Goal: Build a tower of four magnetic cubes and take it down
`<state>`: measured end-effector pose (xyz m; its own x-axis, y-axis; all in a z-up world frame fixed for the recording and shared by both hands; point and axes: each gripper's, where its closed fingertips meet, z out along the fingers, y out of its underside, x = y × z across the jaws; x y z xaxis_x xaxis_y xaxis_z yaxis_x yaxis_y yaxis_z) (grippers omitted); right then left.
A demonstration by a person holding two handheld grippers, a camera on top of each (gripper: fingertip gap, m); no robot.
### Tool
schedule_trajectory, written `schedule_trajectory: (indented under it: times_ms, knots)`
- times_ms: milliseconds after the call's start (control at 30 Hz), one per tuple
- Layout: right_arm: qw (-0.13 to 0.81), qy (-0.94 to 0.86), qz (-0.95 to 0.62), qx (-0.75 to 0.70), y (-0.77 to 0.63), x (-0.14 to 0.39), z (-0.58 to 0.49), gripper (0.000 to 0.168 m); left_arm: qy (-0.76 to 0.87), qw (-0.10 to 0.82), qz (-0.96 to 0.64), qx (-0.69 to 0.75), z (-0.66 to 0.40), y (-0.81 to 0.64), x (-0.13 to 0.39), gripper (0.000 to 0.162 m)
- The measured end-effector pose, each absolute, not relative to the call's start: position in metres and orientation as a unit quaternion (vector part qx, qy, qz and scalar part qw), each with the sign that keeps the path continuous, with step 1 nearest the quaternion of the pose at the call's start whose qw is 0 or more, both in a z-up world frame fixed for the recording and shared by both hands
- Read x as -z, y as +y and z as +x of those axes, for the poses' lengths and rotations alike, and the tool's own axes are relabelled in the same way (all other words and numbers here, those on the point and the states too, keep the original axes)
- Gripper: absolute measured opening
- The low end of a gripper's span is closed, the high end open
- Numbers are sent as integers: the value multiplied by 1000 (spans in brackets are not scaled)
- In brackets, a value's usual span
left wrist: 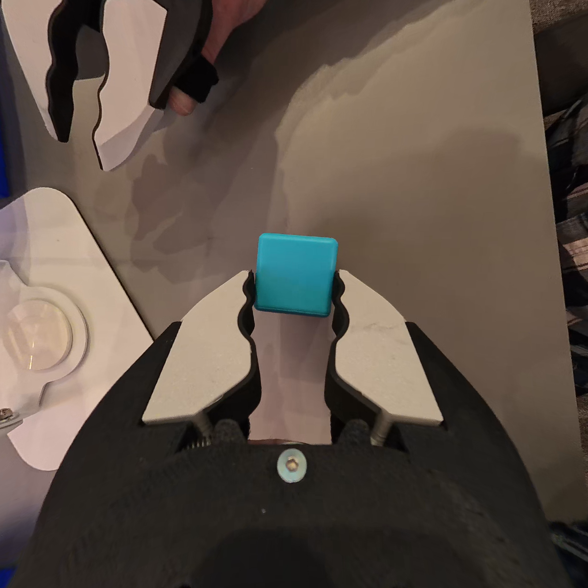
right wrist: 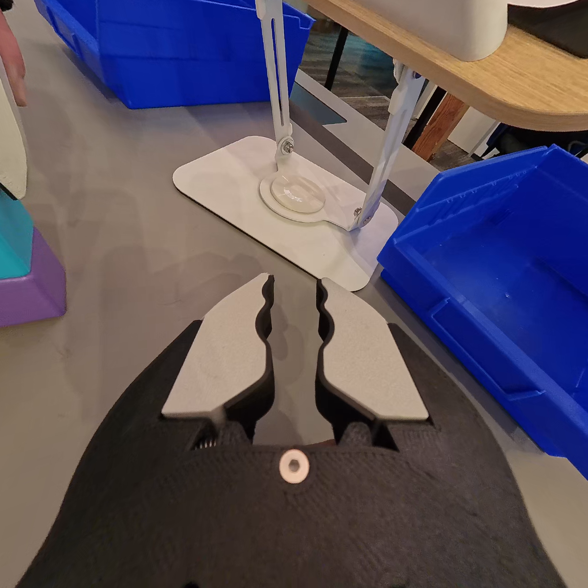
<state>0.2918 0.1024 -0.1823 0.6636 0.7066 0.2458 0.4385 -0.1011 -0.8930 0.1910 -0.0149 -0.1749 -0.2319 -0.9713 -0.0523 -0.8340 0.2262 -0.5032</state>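
Observation:
In the left wrist view I look straight down on a teal cube [left wrist: 296,273]. My left gripper [left wrist: 294,277] is shut on it, one fingertip on each side. In the right wrist view the teal cube [right wrist: 12,248] shows at the far left edge, sitting on top of a purple cube [right wrist: 35,286] on the grey table, with a white finger [right wrist: 12,159] of the left gripper above it. The purple cube is hidden under the teal one in the left wrist view. My right gripper [right wrist: 294,281] is open and empty, low over the table to the right of the cubes; it also shows in the left wrist view [left wrist: 82,149].
A white stand base plate [right wrist: 238,197] with a clear suction disc lies ahead of the right gripper. One blue bin [right wrist: 191,54] stands at the back and another [right wrist: 509,286] at the right. A wooden table [right wrist: 477,73] is beyond. The grey table's edge [left wrist: 541,222] runs along the right.

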Motion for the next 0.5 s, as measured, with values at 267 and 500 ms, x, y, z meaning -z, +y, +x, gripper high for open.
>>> schedule_trajectory:
  times_ms: [267,500]
  knots:
    - [544,-393,-731,-123,102,183,292,26,762,190,-594,177,189,-16,176,46]
    - [544,-391,-732,-123,102,182,292,26,738,214,-616,175,192,-15,176,47]
